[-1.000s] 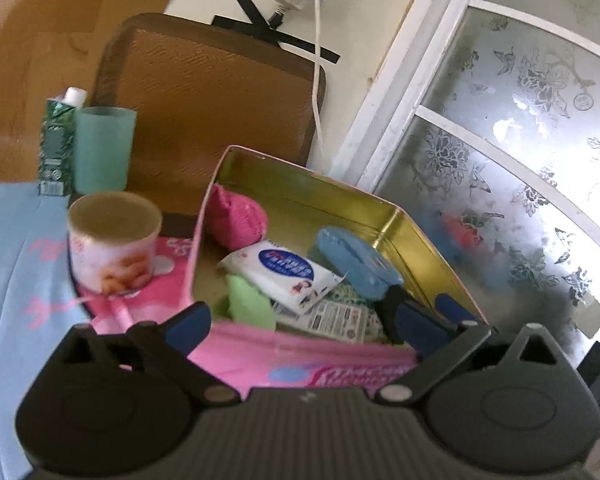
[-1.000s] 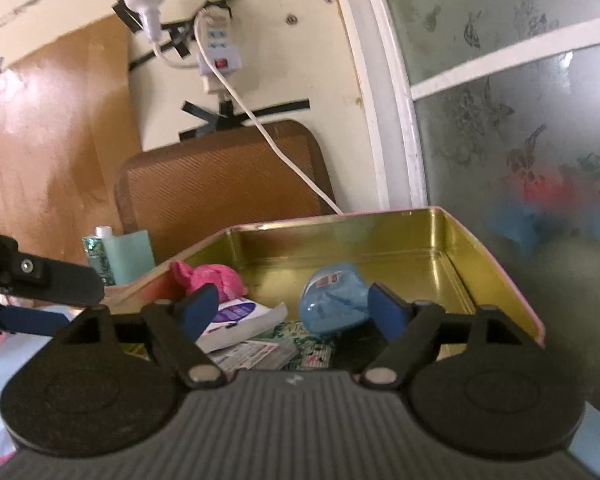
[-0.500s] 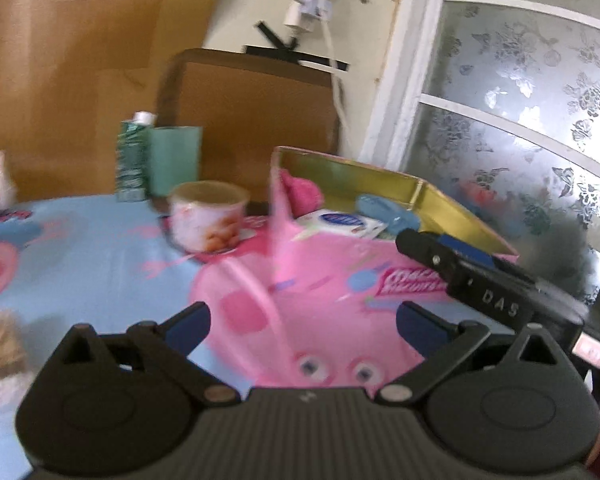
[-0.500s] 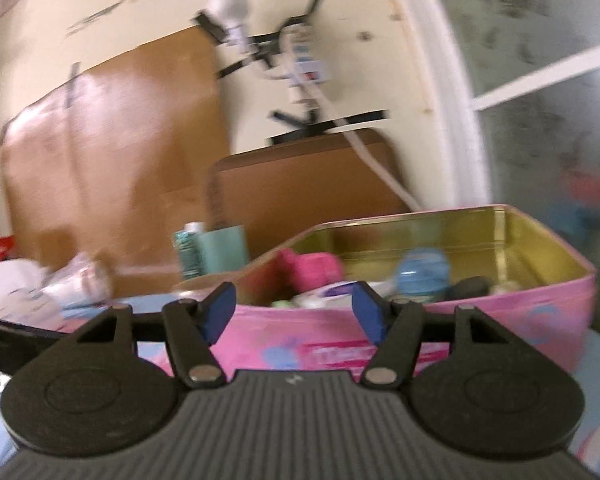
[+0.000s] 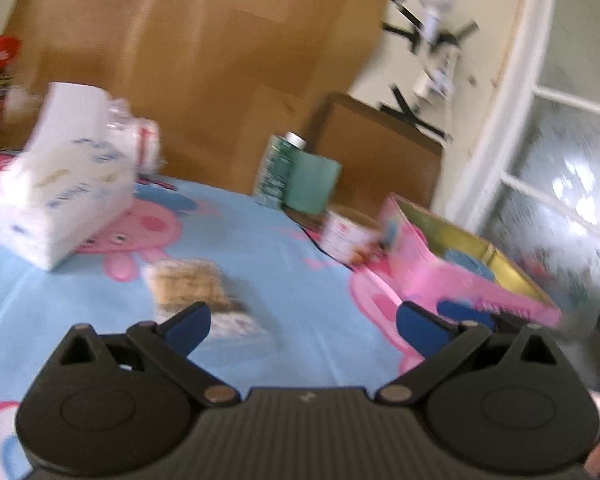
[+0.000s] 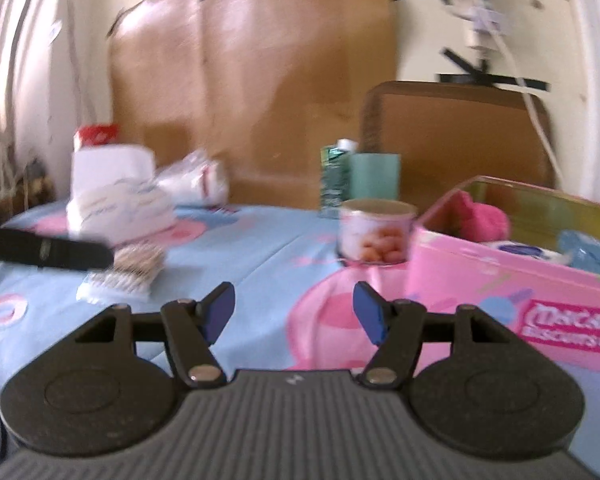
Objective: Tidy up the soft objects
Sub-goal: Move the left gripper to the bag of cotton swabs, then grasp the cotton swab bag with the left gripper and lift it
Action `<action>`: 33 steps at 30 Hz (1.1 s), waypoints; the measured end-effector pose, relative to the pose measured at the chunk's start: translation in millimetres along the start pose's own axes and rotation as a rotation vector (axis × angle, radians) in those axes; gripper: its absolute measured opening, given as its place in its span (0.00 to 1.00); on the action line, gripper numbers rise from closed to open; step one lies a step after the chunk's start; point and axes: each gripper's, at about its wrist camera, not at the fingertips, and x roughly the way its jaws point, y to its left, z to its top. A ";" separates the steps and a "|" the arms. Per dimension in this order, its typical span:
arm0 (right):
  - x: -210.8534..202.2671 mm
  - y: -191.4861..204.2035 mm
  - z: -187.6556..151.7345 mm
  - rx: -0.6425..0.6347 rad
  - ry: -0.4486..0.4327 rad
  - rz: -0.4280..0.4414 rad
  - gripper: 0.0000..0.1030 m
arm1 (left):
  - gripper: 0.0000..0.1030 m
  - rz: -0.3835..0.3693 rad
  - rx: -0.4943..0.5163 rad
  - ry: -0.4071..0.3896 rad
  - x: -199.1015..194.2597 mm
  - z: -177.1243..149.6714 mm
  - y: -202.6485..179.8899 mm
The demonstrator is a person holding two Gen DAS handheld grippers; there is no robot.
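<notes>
My left gripper is open and empty above the blue cartoon tablecloth. A flat beige packet lies just ahead of its left finger. Farther left stands a white tissue pack. The pink tin sits at the right. My right gripper is open with nothing between its fingers, low over the cloth and left of the pink tin. Inside the tin I see a pink soft lump, a white wipes pack and a blue item. The beige packet and tissue pack lie at the left.
A food can stands beside the tin, with a green carton and teal cup behind it. A plastic-wrapped white bundle and a red pack are at the back left. Brown board lines the wall.
Both grippers have pulled back from over the tin and swung left across the table. The right gripper's fingers stand closer together than a second ago. Both views are blurred by motion.
</notes>
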 end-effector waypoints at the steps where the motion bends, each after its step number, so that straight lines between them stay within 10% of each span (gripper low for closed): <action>1: 1.1 4.0 0.2 -0.016 0.009 0.006 0.67 | 1.00 0.012 -0.015 -0.017 -3.6 2.3 6.9; 11: 17.4 31.9 0.4 -0.079 0.094 0.075 0.71 | 1.00 0.213 -0.219 -0.057 -10.3 8.0 81.6; 28: 79.3 91.4 21.3 -0.225 0.192 0.313 0.83 | 0.96 0.057 -0.250 0.110 35.6 14.1 70.2; 33: 100.6 98.4 25.4 -0.191 0.274 0.393 0.55 | 0.86 0.080 -0.145 0.137 50.4 9.4 45.9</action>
